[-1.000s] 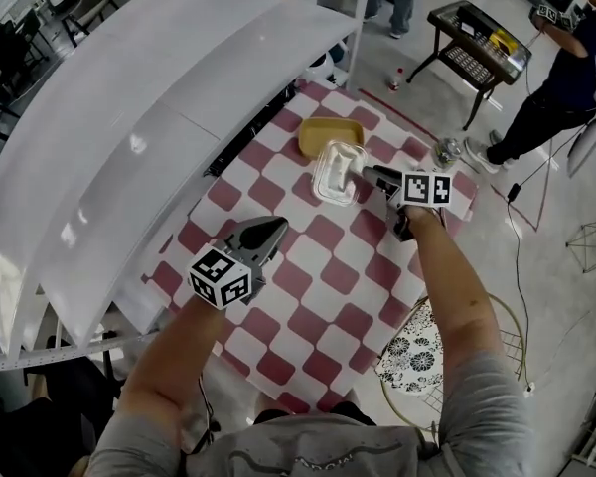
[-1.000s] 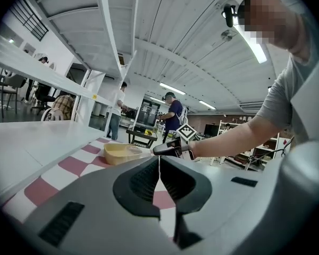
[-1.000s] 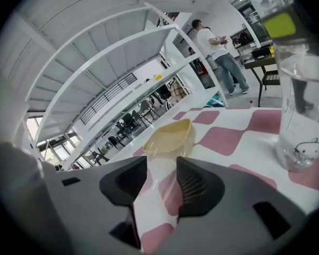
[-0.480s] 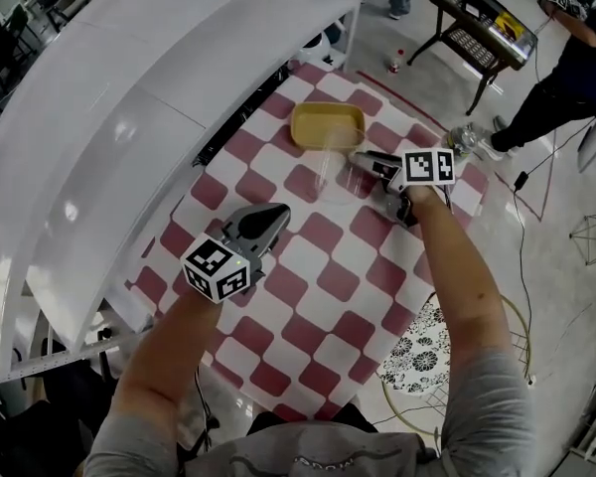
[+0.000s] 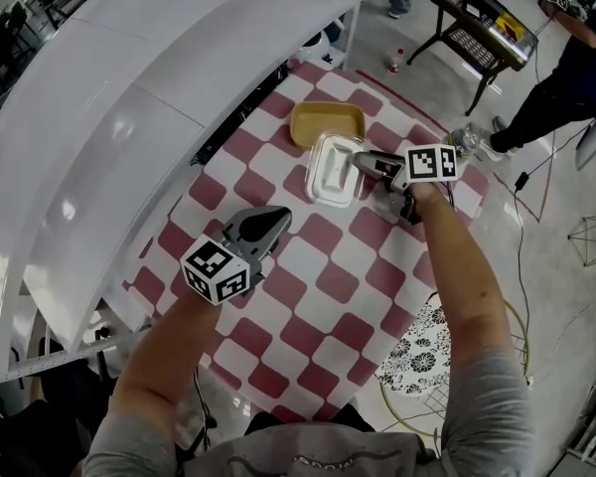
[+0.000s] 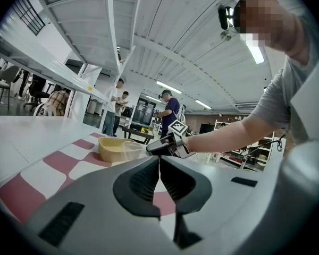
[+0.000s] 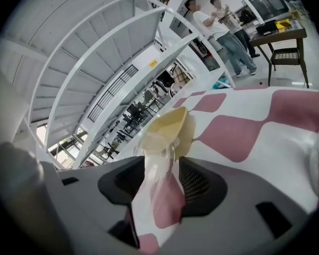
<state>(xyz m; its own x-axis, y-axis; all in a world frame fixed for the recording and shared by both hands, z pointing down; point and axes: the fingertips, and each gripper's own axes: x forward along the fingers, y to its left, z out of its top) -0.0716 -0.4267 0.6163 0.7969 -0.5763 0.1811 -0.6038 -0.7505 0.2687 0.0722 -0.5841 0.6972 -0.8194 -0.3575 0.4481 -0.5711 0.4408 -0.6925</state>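
Right gripper [image 5: 366, 164] jaws pinch the side rim of the clear plastic container [image 5: 333, 172], just beside the yellow tray [image 5: 327, 122] near the checkered worktop's [image 5: 330, 284] far edge. Its long axis points at that tray. Left gripper [image 5: 271, 219] jaws pressed together, over mid-worktop.

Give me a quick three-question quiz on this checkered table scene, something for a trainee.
1. True or false: the left tongs are shut with nothing between them.
2. What do the right tongs grip? A a spoon, B the clear plastic container, C a cloth.
3. Fill in: in the head view, the container shows right next to the ____ dish.
Key: 1 true; 2 B; 3 yellow.
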